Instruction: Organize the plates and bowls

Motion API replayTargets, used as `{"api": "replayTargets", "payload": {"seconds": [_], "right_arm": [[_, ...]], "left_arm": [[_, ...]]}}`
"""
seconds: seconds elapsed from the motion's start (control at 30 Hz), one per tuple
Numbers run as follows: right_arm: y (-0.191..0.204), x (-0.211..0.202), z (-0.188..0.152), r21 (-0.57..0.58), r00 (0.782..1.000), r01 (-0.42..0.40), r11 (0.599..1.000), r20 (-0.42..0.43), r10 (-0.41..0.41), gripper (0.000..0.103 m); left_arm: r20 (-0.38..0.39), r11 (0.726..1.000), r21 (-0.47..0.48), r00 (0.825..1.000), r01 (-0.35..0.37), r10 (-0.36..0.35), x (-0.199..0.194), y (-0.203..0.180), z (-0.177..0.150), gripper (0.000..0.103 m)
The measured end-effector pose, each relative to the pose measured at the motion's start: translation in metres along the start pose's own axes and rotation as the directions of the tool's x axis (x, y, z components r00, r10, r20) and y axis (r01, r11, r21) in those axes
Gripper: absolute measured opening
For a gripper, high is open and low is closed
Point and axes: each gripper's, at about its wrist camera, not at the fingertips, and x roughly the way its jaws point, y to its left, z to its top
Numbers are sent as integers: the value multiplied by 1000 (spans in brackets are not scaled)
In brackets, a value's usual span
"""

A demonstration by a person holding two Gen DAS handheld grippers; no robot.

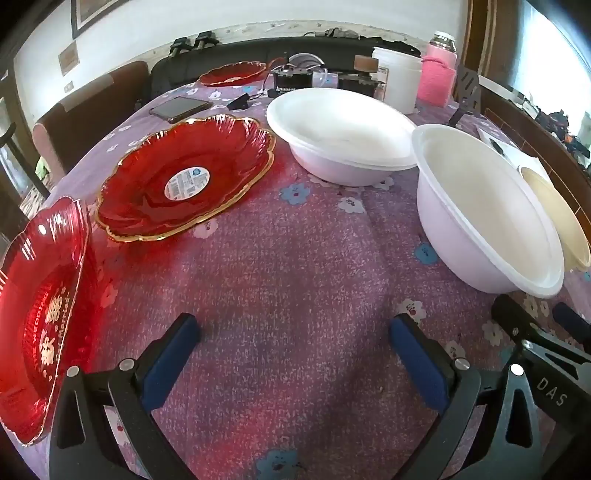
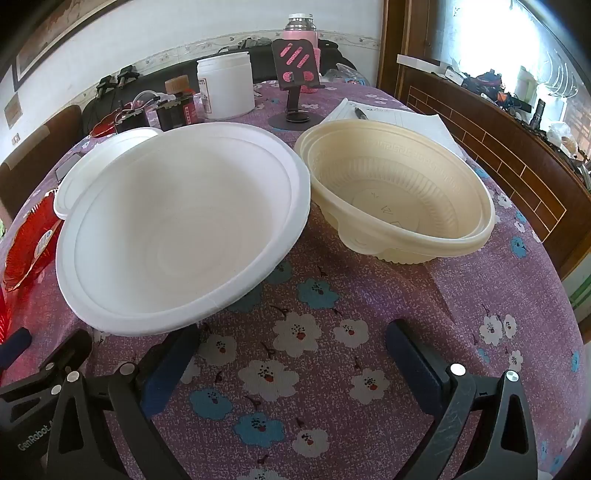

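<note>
On the purple flowered tablecloth (image 1: 295, 258) lie a red gold-rimmed plate (image 1: 184, 181) with a sticker, a second red plate (image 1: 40, 314) with gold lettering at the near left, and a third red plate (image 1: 232, 74) far back. Two white bowls (image 1: 343, 136) (image 1: 484, 210) stand to the right, and a cream bowl (image 1: 561, 218) beyond them. My left gripper (image 1: 295, 332) is open and empty over bare cloth. My right gripper (image 2: 291, 343) is open and empty just before the near white bowl (image 2: 177, 229); the cream bowl (image 2: 399, 192) is to its right.
At the back stand a white tub (image 2: 225, 85), a pink bottle (image 2: 301, 33), a phone stand (image 2: 295, 74), a dark jar (image 2: 181, 103) and a phone (image 1: 181, 109). Papers with a pen (image 2: 391, 114) lie behind the cream bowl. A brick-patterned wooden counter (image 2: 498, 140) runs along the right.
</note>
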Motion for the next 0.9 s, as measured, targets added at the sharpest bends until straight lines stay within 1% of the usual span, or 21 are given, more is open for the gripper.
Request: {"api": "replayTargets", "payload": {"seconds": [0.13,0.23,0.3,0.37,0.77,0.9], "right_arm": [[0,0,0,1,1000,-1,1000,-1,1,102],[0,0,0,1,1000,-1,1000,-1,1,102],[0,0,0,1,1000,-1,1000,-1,1,102],[0,0,0,1,1000,-1,1000,-1,1,102],[0,0,0,1,1000,-1,1000,-1,1,102],[0,0,0,1,1000,-1,1000,-1,1,102]], "left_arm": [[-36,998,53,999,26,-24,2,0,3,103],[-49,996,68,998,48,-45,4,3,6,103],[-44,997,58,998,42,-39,7,6,7,103],[-21,998,51,999,25,-24,1,4,-2,103],[-9,999,34,1000,2,-2,-6,1,-3,103],[-26,999,41,1000,13,-12,-8,2,-5,103]]}}
